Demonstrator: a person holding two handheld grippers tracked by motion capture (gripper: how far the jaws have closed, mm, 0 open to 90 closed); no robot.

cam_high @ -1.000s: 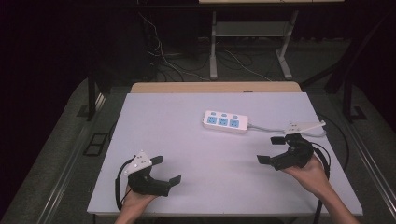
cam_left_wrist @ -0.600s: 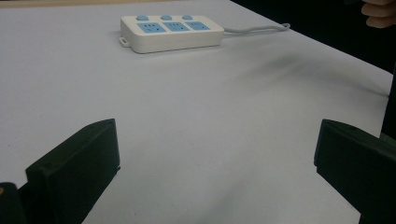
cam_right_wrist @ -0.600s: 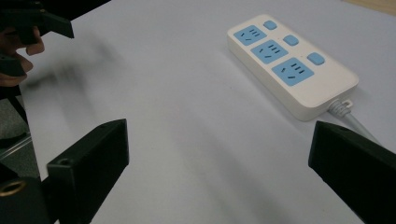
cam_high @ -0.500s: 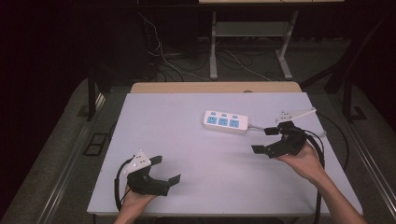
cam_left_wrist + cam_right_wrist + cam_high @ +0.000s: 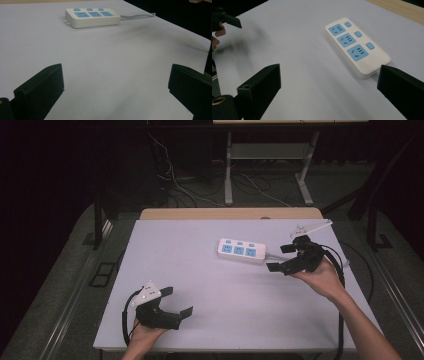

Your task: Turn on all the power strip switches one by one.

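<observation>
A white power strip [image 5: 241,251] with three blue sockets lies on the white table [image 5: 200,270], right of centre, its cord [image 5: 272,256] running off to the right. My right gripper [image 5: 280,258] hovers open just right of the strip's cord end, jaws pointing left. In the right gripper view the strip [image 5: 355,46] lies ahead between the wide jaws of that gripper [image 5: 329,76]. My left gripper [image 5: 177,301] rests open near the front left of the table with nothing between its jaws. In the left gripper view the strip [image 5: 92,18] is far ahead of that gripper [image 5: 117,75].
A wooden strip [image 5: 230,213] borders the table's far edge. Beyond it, a metal stand [image 5: 265,165] and loose cables [image 5: 175,175] sit on the dark floor. A black cable [image 5: 342,270] trails from the right gripper. The left gripper's jaw tip [image 5: 227,18] shows top left in the right gripper view.
My right gripper has moved forward and to the left, coming close to the power strip's cord end. The left gripper has stayed in place.
</observation>
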